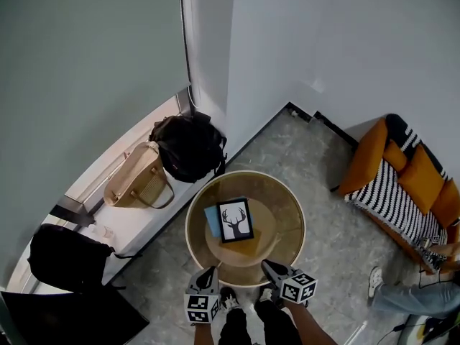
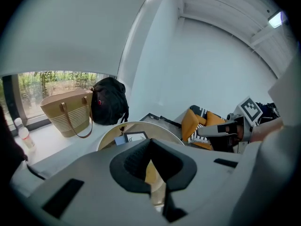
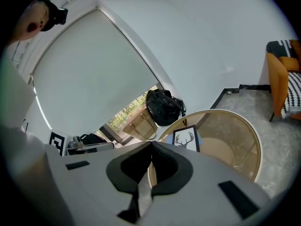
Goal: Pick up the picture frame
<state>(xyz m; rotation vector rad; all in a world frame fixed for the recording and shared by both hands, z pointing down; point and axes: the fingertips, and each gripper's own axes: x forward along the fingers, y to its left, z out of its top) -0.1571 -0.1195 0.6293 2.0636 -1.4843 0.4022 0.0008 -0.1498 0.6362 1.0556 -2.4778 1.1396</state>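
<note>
Soft daylight from the window (image 2: 47, 81), sharp head view, fisheye-bent gripper views with dark corners

- Frame (image 1: 235, 221): thin black border around a white picture of a black antlered deer head.
- It lies flat, face up, near the middle of the round table (image 1: 190, 228).
- Its left edge overlaps a blue sheet (image 1: 211, 220).

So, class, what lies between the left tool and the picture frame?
In the head view, only the near rim and bare top of the round table separate the left tool from the picture frame.
</note>
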